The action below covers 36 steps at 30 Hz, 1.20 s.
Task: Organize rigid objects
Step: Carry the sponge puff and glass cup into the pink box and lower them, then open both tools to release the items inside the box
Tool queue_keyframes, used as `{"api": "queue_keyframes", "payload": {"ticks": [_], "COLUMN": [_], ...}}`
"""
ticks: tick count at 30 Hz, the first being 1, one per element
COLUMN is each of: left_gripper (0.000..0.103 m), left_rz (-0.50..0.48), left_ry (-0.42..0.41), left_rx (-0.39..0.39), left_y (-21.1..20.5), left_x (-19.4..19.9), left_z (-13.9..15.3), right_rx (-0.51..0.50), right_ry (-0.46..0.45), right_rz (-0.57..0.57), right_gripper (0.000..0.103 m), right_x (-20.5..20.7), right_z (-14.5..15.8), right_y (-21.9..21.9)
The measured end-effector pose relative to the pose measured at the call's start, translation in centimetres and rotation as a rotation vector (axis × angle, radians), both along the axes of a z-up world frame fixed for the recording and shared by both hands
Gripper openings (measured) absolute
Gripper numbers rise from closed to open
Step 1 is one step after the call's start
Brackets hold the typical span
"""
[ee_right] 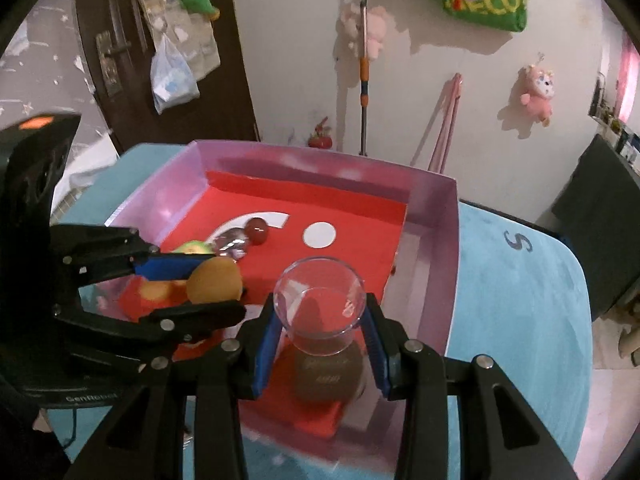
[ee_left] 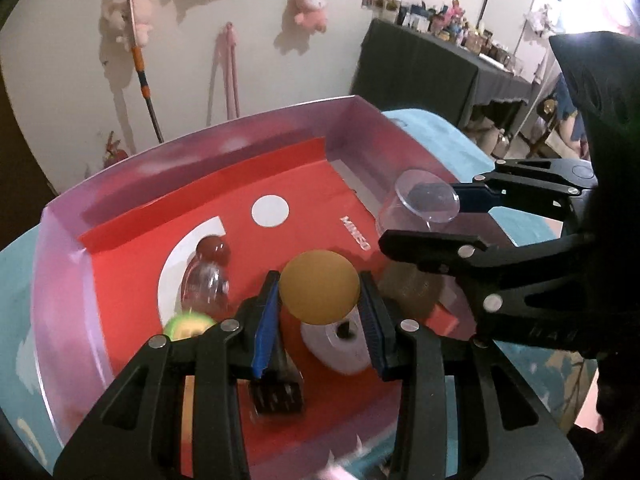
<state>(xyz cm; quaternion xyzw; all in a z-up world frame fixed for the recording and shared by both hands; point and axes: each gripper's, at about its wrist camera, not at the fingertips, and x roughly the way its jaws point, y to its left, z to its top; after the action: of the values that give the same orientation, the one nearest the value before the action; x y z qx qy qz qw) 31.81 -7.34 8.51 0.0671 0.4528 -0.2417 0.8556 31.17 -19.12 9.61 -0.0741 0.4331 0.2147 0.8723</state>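
My left gripper [ee_left: 320, 300] is shut on a tan disc-topped object [ee_left: 319, 286] and holds it over the red-floored pink box [ee_left: 132, 176]. My right gripper [ee_right: 322, 320] is shut on a clear plastic cup [ee_right: 320, 300], held over the box's near right part; the cup also shows in the left wrist view [ee_left: 420, 208]. A small clear bottle with a dark red cap [ee_left: 208, 276] and a green round item [ee_left: 188, 324] lie on the box floor. A white disc with a black stem [ee_left: 340, 344] sits under the tan object.
The box stands on a light blue table [ee_right: 512, 280]. A brown round object [ee_right: 326, 372] lies under the cup. A black grid-like piece [ee_left: 276, 396] lies near the box's front wall. A wall with plush toys and a mop is behind.
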Motion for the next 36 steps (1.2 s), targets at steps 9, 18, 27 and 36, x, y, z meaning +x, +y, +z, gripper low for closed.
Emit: {"api": "queue_keyframes", "payload": {"ticks": [9, 18, 27, 36], "left_gripper": [0.036, 0.036, 0.036, 0.036], "left_rz": [-0.035, -0.066, -0.061, -0.081], "left_ry": [0.060, 0.095, 0.122, 0.114], "left_rx": [0.063, 0.112, 0.079, 0.073], "left_y": [0.3, -0.4, -0.2, 0.3], "left_x": [3.0, 4.1, 4.7, 4.7], "left_z": [-1.9, -3.1, -3.2, -3.4], "right_rx": [-0.121, -0.219, -0.263, -0.239], "right_ry": [0.058, 0.119, 0.192, 0.251], "right_rz": [0.080, 0.192, 0.224, 0.253], "right_gripper": [0.042, 0.042, 0.042, 0.042], "right_x": [3.9, 4.7, 5.5, 6.6], "right_z": [-2.0, -3.3, -4.0, -4.5], "right_y": [1.1, 2.5, 2.8, 2.8]}}
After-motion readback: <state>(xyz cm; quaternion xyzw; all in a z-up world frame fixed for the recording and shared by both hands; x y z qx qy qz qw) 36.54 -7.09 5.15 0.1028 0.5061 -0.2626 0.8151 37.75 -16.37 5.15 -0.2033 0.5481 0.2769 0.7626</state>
